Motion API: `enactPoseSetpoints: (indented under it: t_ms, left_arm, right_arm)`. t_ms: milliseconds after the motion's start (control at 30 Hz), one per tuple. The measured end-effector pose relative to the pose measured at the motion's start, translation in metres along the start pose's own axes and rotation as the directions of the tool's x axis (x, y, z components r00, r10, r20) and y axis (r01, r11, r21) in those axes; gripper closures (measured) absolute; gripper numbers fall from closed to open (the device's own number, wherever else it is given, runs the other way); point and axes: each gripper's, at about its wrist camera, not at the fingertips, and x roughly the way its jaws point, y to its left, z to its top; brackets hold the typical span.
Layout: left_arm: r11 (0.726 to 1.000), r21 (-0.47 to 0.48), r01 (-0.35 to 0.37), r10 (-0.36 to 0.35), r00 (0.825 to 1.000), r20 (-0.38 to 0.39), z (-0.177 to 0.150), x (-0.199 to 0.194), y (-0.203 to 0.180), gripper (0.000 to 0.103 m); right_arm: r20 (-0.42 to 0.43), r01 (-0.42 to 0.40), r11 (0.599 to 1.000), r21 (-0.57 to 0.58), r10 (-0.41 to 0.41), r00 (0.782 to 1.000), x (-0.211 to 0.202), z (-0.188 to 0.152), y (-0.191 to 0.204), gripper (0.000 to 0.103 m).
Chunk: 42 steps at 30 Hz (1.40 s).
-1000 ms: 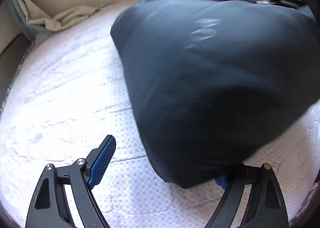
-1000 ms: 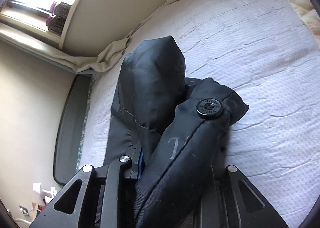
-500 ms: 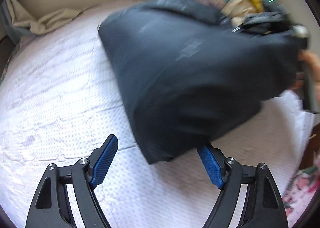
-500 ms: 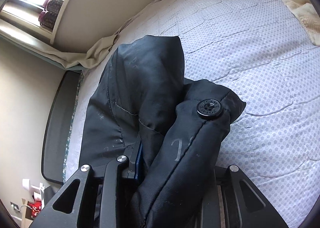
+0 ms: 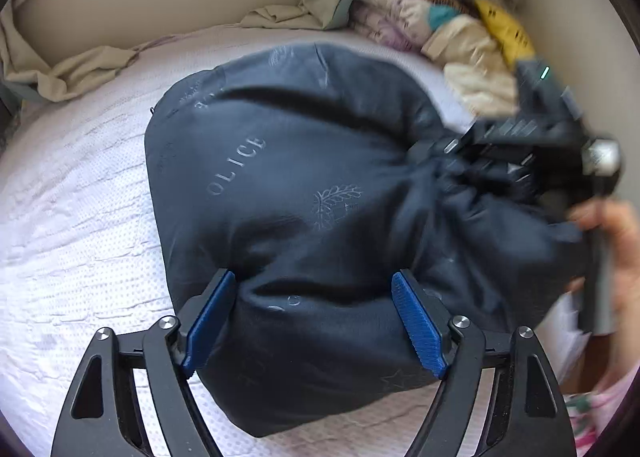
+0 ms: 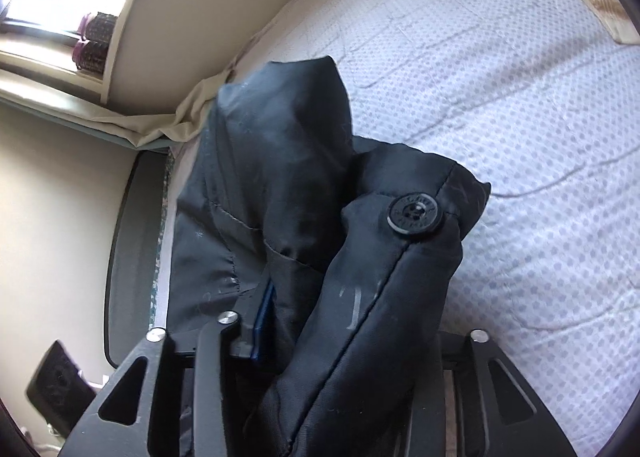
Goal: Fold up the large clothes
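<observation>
A white dotted bed carries the dark navy jacket, bunched at its middle. The left gripper stands wide open, its blue pads astride the jacket's near edge, perhaps touching it. The right gripper is clamped on a jacket fold bearing a black button.

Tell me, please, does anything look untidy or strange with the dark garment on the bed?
Yes. The dark jacket is a puffed bundle, not flat. The right gripper pinches it into a twisted bunch; the left gripper straddles its near end, pads against the cloth. A loose beige sheet lies crumpled by the wall.
</observation>
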Motion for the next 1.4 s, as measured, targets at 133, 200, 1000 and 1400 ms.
enactPoseSetpoints:
  t_ms: [133, 200, 1000, 1400]
  left_arm:
    - [0.994, 0.079, -0.070, 0.069, 0.998, 0.007, -0.010, 0.005, -0.015, 0.015]
    - [0.993, 0.083, -0.080, 0.080, 0.997, 0.006, -0.009, 0.010, -0.019, 0.013]
    - [0.990, 0.128, -0.057, 0.059, 0.998, -0.015, -0.011, 0.026, -0.026, 0.006]
    - [0.986, 0.156, -0.059, 0.057, 0.998, 0.019, 0.009, 0.011, -0.033, 0.005]
  right_arm:
    - [0.079, 0.139, 0.987, -0.077, -0.133, 0.988, -0.038, 0.001, 0.015, 0.027]
    - [0.200, 0.234, 0.964, -0.129, -0.205, 0.958, -0.065, -0.002, 0.032, 0.029]
    - [0.141, 0.413, 0.802, -0.430, -0.393, 0.909, 0.032, -0.045, 0.075, 0.081]
    - [0.149, 0.420, 0.826, -0.376, -0.393, 0.907, 0.061, -0.032, 0.060, 0.082]
